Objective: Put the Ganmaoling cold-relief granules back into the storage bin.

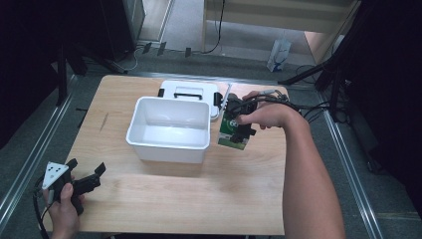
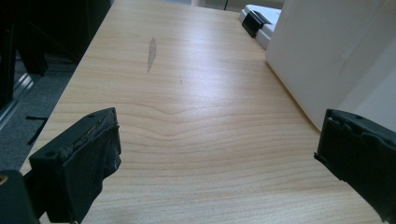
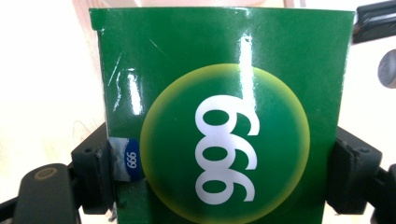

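A green box (image 3: pixel 224 116) with white numerals on a yellow-edged circle sits between my right gripper's (image 3: pixel 222 172) two black jaws, which press on its sides. From the high view the green box (image 1: pixel 230 135) hangs above the table just right of the white bin (image 1: pixel 169 130), with the right gripper (image 1: pixel 242 127) shut on it. My left gripper (image 1: pixel 85 175) rests at the table's near left corner, jaws wide apart. In the left gripper view the left gripper (image 2: pixel 217 158) has only bare wood between its fingers (image 2: pixel 88 158).
The white bin's side (image 2: pixel 322 60) stands to the right in the left gripper view. A white lid with black latches (image 1: pixel 189 92) lies behind the bin. The wooden table (image 1: pixel 164 194) has bare room at the front. Dark stands and cables surround the table.
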### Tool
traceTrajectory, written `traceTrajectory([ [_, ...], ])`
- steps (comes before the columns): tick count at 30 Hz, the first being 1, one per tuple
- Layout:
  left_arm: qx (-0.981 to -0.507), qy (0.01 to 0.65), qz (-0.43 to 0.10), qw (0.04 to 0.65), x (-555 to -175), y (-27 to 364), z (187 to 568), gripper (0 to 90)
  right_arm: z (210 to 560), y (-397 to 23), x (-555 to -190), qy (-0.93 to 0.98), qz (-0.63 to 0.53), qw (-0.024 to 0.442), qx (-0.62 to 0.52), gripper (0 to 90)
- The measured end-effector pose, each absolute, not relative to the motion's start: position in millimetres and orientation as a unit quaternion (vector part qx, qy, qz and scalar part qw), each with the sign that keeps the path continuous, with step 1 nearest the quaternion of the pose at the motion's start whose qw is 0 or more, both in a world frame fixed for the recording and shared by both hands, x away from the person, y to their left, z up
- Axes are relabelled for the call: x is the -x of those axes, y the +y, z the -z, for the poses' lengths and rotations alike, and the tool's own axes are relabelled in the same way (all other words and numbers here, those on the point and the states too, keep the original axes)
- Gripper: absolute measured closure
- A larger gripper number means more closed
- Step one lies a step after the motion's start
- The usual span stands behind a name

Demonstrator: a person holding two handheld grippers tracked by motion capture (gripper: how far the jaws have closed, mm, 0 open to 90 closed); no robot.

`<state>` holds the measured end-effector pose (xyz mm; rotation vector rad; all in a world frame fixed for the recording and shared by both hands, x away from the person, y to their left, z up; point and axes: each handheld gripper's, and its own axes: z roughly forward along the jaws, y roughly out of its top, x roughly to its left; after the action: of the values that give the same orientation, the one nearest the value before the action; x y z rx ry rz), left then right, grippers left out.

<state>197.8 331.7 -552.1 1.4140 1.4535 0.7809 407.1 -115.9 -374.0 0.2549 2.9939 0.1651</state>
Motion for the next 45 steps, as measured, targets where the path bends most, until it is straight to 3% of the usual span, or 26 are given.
traceTrajectory([
  [10, -0.575, 0.593, -0.317, 0.466, -197.7, 331.5, 552.1, 0.1, 336.0, -97.4, -406.1, 0.993, -0.049, 0.078, -0.072, 16.0],
  [23, -0.576, 0.592, -0.316, 0.467, -197.5, 331.8, 552.2, 0.1, 315.7, -50.6, -404.3, 0.994, -0.060, 0.077, -0.048, 16.0],
  [45, -0.573, 0.592, -0.315, 0.472, -197.2, 333.0, 552.3, 0.1, 350.4, 4.5, -410.7, 0.996, -0.054, 0.076, -0.008, 15.9],
])
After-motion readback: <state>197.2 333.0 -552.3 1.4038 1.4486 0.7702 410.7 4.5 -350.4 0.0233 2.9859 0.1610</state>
